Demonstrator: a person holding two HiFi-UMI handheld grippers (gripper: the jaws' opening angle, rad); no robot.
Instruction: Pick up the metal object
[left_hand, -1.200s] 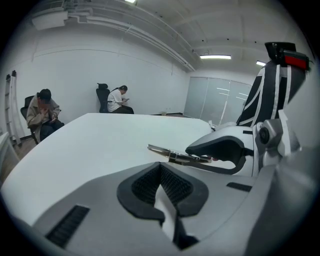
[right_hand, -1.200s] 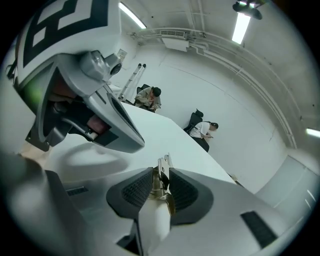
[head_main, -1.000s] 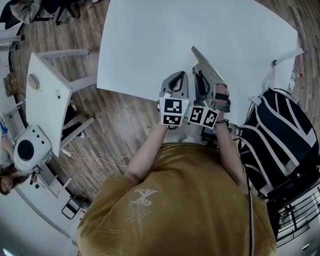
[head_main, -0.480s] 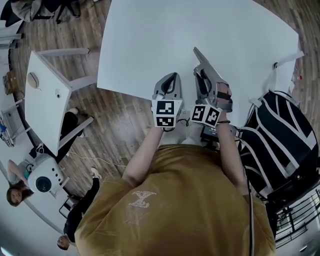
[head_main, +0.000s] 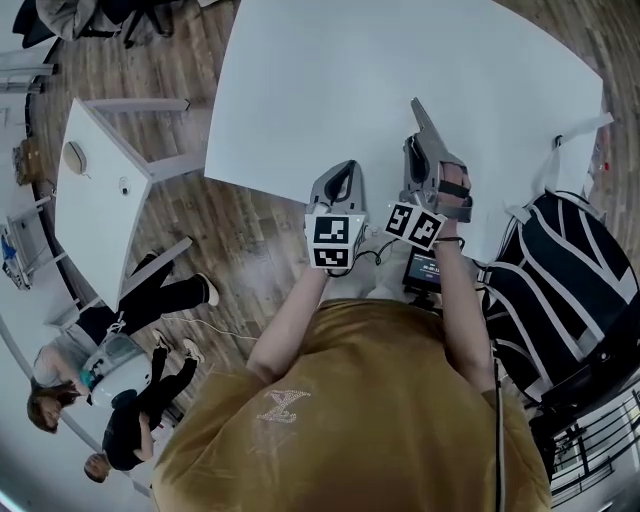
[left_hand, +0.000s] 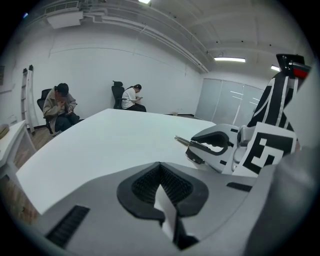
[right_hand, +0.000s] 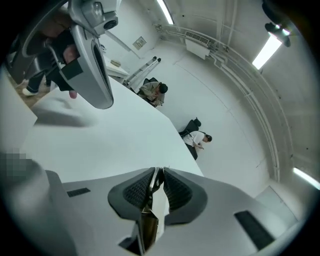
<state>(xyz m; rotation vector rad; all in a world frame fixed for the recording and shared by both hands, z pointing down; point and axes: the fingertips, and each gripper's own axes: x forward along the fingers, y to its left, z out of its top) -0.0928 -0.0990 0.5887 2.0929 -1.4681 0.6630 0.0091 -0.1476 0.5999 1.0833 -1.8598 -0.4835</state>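
Grasp seemingly made, lift in hand: the right tongs (right_hand: 158, 174), having just been closing, clench the thin metal object (head_main: 421, 120) over the white surface (head_main: 330, 90), the left tongs (left_hand: 160, 168) pressed together empty; next likely calls for a steady raise without slackening

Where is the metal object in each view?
Head view: metal object, right of centre over the white table, clamped in the right gripper, whose jaws were just closing.
Left gripper view: its tip, right of centre, poking from that gripper.
Right gripper view: its edge, bottom centre between the jaws.
Shared landmark: white table.
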